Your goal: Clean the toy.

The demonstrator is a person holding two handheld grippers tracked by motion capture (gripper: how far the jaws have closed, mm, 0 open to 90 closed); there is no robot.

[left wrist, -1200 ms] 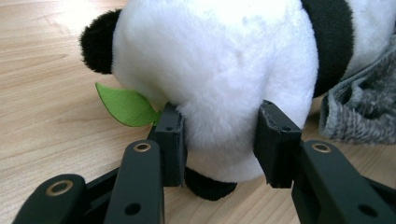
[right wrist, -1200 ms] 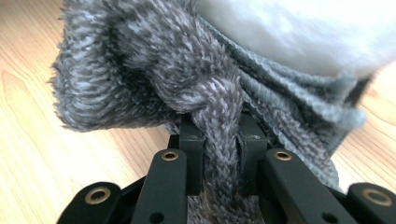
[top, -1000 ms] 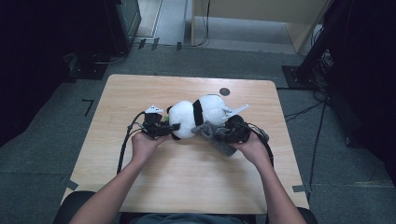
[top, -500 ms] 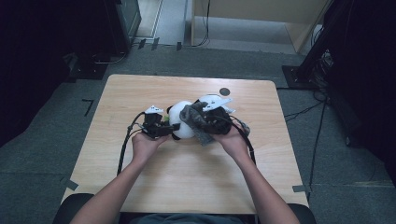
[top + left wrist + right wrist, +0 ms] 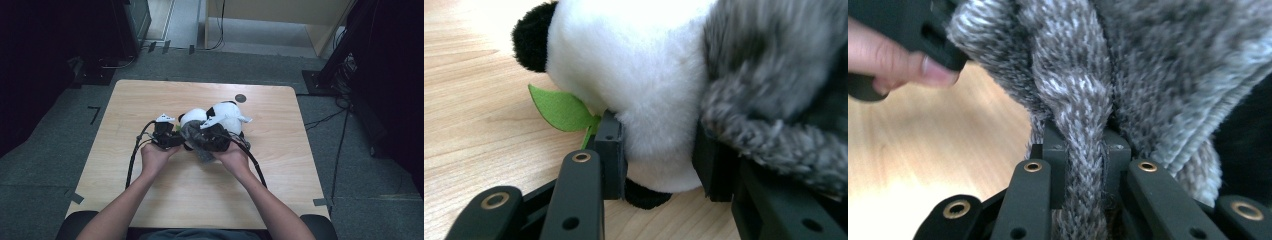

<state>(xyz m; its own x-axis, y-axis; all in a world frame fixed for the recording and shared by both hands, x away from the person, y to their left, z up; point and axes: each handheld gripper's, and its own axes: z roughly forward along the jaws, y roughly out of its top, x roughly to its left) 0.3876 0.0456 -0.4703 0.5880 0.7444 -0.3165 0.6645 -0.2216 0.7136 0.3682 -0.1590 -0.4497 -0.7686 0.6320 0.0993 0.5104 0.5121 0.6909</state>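
Dressing job, midway by my reading. Your left gripper (image 5: 656, 155) has just been closing and now pinches the plush panda (image 5: 220, 116) at the head end, near its green felt leaf (image 5: 560, 108). The panda lies at the middle of the wooden table (image 5: 150, 100). Your right gripper (image 5: 1083, 165) is clamped tight on a fold of the grey knit garment (image 5: 1128, 65), which drapes against the panda's near side, beside the head. Done: both grips secured, knit brought up to the head. Left: pulling it over and down the body.
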